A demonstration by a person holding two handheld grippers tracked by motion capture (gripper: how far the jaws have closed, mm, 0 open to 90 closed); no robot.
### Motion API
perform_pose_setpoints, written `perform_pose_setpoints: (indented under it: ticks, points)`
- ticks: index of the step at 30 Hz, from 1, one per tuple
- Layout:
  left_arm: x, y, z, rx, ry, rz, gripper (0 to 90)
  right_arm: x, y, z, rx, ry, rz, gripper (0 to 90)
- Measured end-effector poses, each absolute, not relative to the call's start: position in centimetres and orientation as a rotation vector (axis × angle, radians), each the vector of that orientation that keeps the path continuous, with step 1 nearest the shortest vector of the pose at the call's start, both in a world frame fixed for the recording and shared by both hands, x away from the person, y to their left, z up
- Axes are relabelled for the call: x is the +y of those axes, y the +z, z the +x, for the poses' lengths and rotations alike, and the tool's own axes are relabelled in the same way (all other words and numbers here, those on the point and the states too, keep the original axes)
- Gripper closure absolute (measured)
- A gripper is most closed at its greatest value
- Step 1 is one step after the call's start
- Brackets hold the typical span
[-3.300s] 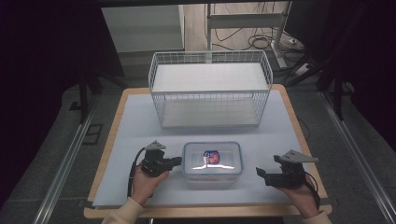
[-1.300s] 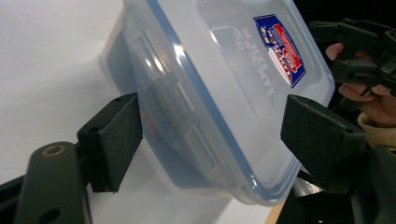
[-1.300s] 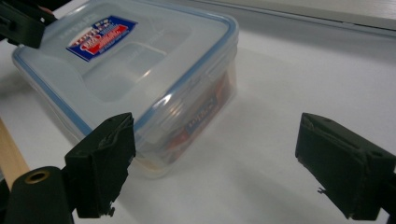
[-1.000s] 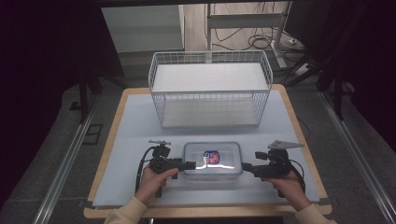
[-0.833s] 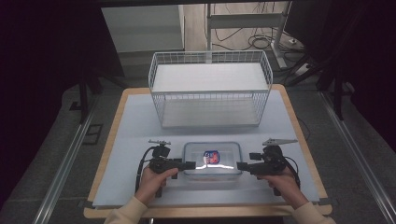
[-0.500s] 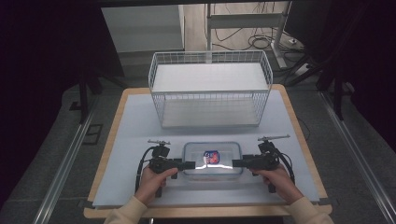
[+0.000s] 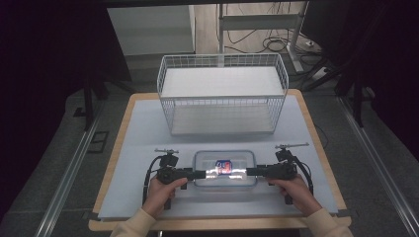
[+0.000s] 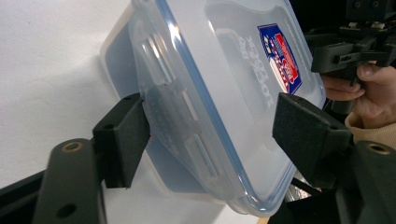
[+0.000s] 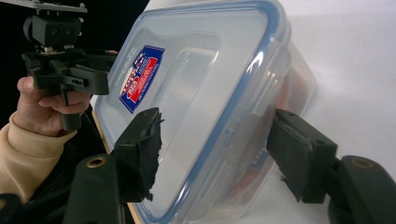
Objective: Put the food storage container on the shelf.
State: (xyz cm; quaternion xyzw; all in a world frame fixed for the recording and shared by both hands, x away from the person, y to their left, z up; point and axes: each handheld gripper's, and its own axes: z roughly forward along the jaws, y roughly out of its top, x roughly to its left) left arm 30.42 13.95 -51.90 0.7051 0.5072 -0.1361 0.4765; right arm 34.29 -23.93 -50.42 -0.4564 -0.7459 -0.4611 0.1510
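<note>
- On the white table [image 7: 148,128], seen from the high view, a clear lidded food container [image 7: 225,168] with a blue-and-red label sits near the front edge, well apart from the white wire basket [image 7: 222,94] behind it. The left gripper [image 7: 197,174] meets its left end and the right gripper [image 7: 251,172] its right end, each held in one hand. From up here I cannot tell how wide the jaws stand.
- Along the left gripper view, the left gripper [image 8: 212,126] stands spread, one jaw under the lid's side clasp, the other above the lid, neither pressing. The food container [image 8: 219,84] lies between them, its blue seal line plain to see. The right gripper, in the person's hand [image 8: 369,91], appears beyond.
- Along the right gripper view, the right gripper [image 9: 215,149] is likewise apart and astride the container's [image 9: 196,84] end, with a gap on the outer jaw's side.
- Judging the step as taking hold of both ends: close both pairs together and evenly, seat the pads on the rim or clasp rather than the slick lid, and keep the box level, since something reddish lies inside.
</note>
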Motion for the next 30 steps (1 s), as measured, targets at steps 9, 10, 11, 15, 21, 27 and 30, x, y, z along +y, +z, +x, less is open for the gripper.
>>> perform_pose_setpoints:
  ticks: [9,10,11,15,21,27,30]
  points:
    - [14.3,-51.6,29.1,1.219,-0.295,1.686,37.2,-24.3,-50.1,33.1,-2.164,-1.399,-1.283,43.8]
    - [14.3,-51.5,28.9,1.215,-0.290,1.687,38.1,-24.4,-50.1,32.9,-2.171,-1.406,-1.280,44.4]
    - [14.4,-51.5,28.8,1.212,-0.281,1.683,38.7,-24.4,-50.0,32.6,-2.176,-1.417,-1.278,44.9]
    - [14.4,-51.4,28.0,1.201,-0.251,1.671,41.1,-24.5,-49.9,31.7,-2.187,-1.454,-1.276,47.8]
    - [14.3,-51.4,27.0,1.169,-0.201,1.674,42.9,-24.4,-49.6,30.7,-2.230,-1.482,-1.273,49.3]
    - [14.3,-51.2,26.7,1.157,-0.185,1.683,43.4,-24.5,-49.6,30.4,-2.220,-1.504,-1.275,50.3]
    - [14.2,-51.2,26.6,1.159,-0.178,1.678,43.6,-24.5,-49.6,30.2,-2.215,-1.510,-1.277,51.3]
